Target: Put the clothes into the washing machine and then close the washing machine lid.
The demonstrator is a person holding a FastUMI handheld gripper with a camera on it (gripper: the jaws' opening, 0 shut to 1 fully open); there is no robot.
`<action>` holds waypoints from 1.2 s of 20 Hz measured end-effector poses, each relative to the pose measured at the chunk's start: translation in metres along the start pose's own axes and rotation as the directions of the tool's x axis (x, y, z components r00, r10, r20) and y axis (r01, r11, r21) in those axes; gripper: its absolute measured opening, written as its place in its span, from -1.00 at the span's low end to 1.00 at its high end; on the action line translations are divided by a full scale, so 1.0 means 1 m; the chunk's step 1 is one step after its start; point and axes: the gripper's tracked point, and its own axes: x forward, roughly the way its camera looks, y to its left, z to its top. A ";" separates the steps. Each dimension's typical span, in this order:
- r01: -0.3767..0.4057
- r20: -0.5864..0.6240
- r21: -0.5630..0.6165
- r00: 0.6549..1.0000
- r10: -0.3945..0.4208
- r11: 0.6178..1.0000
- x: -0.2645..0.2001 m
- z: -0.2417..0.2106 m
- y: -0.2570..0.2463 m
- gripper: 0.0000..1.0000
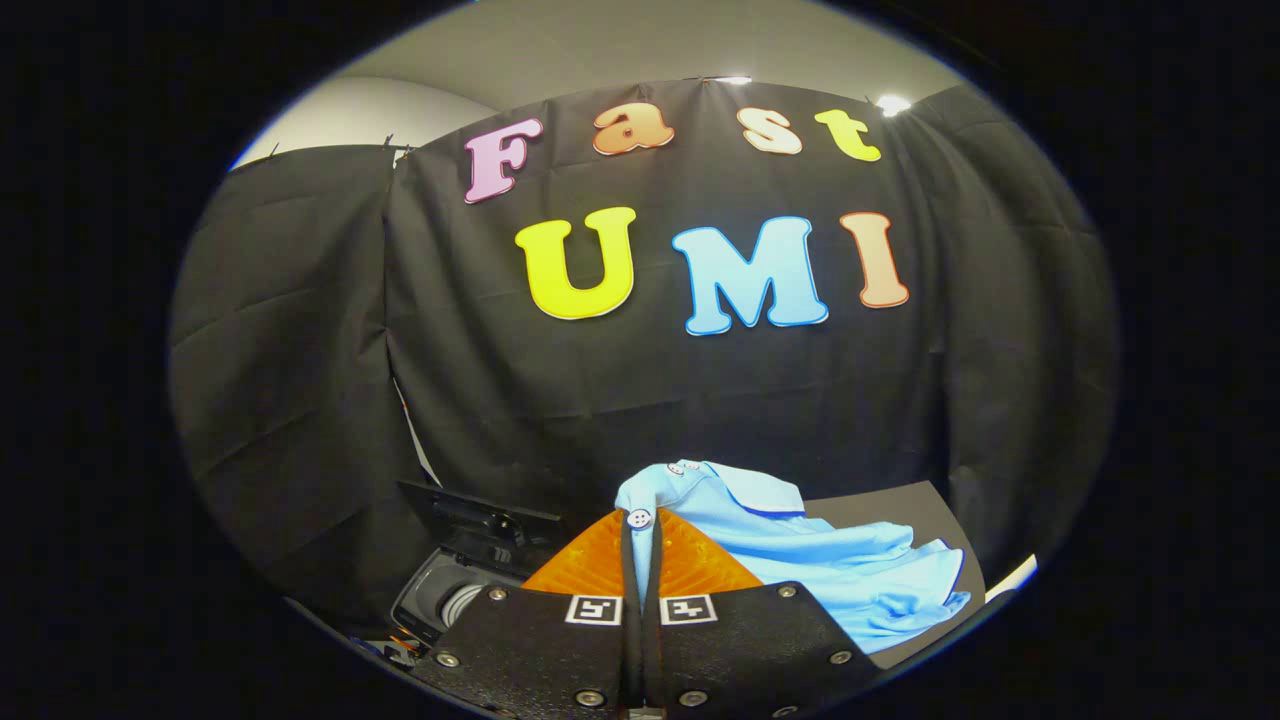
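Gripper view, gripper (640, 530) level, raised — jaws clamped on blue shirt (800, 560) placket.

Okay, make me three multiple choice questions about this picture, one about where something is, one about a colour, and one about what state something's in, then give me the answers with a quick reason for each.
1. Where is the washing machine relative to the gripper?
A. Off to the side of the fingers, away from where the shirt trails
B. Directly between the fingers
C. On top of the shirt

2. What colour is the shirt?
A. Red
B. Light blue
C. Dark green

3. What state is the gripper in?
A. Wide open with nothing near it
B. Shut on the washing machine lid
C. Shut on the shirt

Answers:
1. A, the machine's drum opening sits beside the fingers, with the shirt trailing the other way.
2. B, the fabric is light blue with darker blue trim.
3. C, the fingers are closed together with the shirt's buttoned placket pinched between them.
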 end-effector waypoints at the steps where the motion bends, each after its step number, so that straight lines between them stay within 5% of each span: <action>1: -0.008 0.003 0.000 1.000 0.008 1.000 0.000 0.003 0.007 -1.00; 24: -0.243 -0.005 -0.069 0.970 0.243 0.968 0.021 0.001 0.210 -1.00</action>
